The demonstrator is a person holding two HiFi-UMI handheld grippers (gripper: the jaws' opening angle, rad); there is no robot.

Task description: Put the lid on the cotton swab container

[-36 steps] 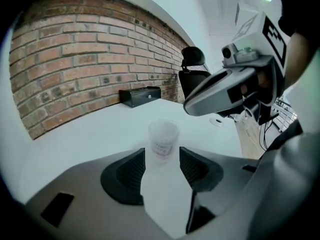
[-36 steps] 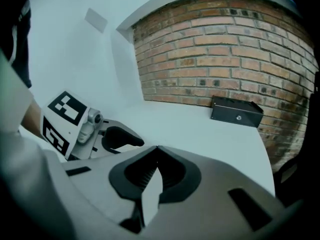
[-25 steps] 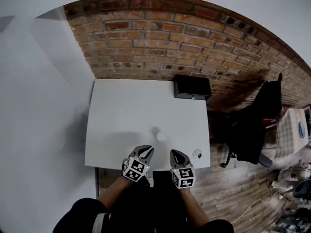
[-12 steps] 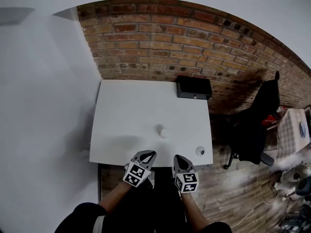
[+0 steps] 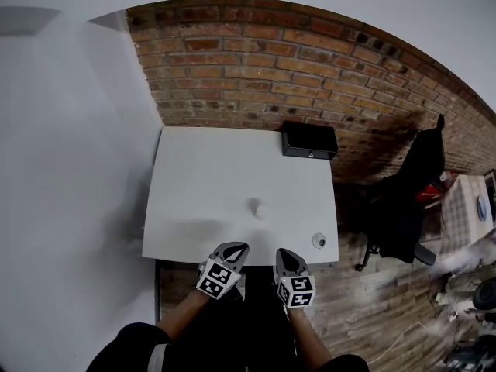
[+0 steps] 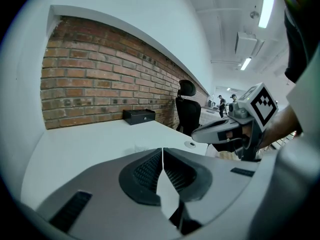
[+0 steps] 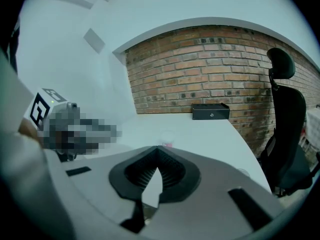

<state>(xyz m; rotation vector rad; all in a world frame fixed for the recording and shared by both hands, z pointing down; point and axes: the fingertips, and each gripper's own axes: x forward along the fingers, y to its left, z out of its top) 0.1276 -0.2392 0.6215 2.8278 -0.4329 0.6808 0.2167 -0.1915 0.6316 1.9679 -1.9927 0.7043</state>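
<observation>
Both left tool [image 5: 239, 246] and right tool [image 5: 283, 252] hang clenched, empty, short of the container [image 5: 260, 210], task seemingly unstarted; next, one must open for the lid [image 5: 316, 242] right of it.

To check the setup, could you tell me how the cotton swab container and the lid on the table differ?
The cotton swab container stands upright near the middle of the white table; the lid lies flat by its near right corner. The container is taller; the lid is a low disc. Both are round and rest apart on the table.
</observation>
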